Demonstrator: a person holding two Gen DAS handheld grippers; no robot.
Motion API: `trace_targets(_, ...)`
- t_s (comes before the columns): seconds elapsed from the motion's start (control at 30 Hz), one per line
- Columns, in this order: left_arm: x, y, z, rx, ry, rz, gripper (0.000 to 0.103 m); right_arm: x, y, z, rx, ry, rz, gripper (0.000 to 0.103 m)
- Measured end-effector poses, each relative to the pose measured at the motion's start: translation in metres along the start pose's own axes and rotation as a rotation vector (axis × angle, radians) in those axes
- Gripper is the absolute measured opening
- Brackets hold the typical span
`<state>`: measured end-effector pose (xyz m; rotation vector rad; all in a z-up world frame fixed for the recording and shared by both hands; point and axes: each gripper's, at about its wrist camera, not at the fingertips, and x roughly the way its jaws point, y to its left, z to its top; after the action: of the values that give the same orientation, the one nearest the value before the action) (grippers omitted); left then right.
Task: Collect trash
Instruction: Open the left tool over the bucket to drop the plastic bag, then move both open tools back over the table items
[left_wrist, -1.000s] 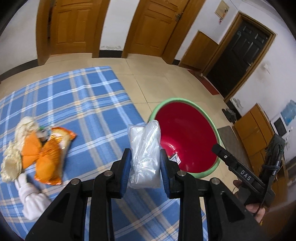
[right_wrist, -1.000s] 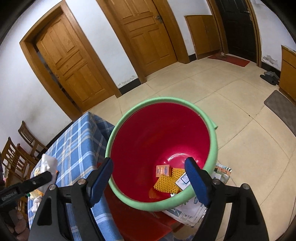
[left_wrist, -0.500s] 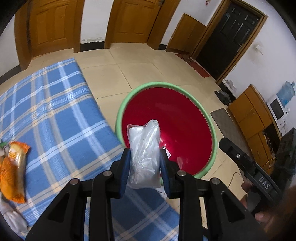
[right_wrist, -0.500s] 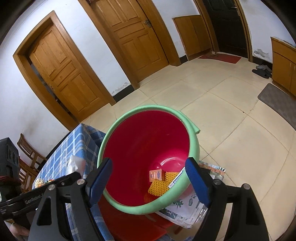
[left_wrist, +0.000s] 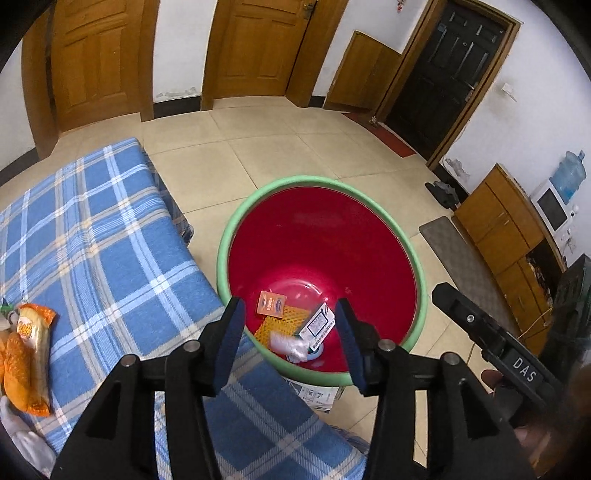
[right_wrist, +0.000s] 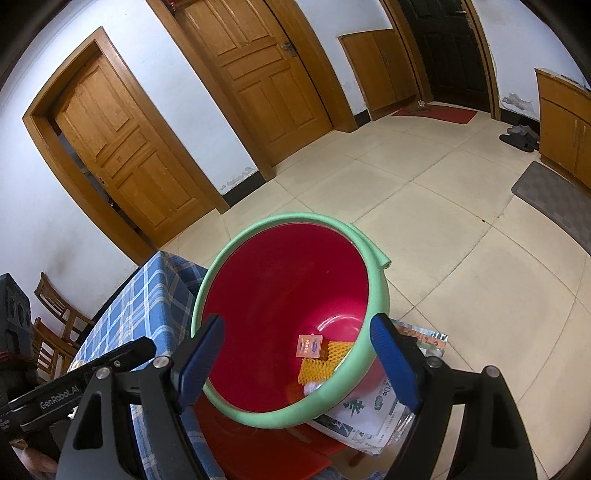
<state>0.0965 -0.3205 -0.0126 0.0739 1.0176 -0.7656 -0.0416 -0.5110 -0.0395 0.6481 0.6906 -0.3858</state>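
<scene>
A red bucket with a green rim stands beside the blue plaid cloth. My left gripper hangs over the bucket's mouth, its jaws opening with nothing between them. A crumpled clear plastic bag lies at the bucket's bottom beside an orange box, orange mesh and a white carton. Orange snack wrappers lie on the cloth at the left edge. My right gripper is open above the bucket's near rim, holding nothing.
A printed white bag lies under the bucket. A white bundle sits at the cloth's near left corner. Wooden chairs stand behind the table. A grey mat, cabinet and slippers are on the right.
My left gripper swung right from over the cloth to above the bucket, then its jaws parted and the clear bag dropped inside. The right gripper stayed open and nearly still.
</scene>
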Motion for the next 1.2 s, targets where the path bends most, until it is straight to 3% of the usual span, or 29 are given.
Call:
trace_targets(0.53,-0.053,0.041,-0.024,-0.123,-0.076,0.089,0.066,-0.011,0.025,-0.004,-0.047,0.006,0.059,0.085)
trace_targets(1.2,-0.132,0.143,-0.097,-0.354,-0.161,0.322,0.067,-0.034,0.089,-0.025,-0.177,0.008,0.123,0.089)
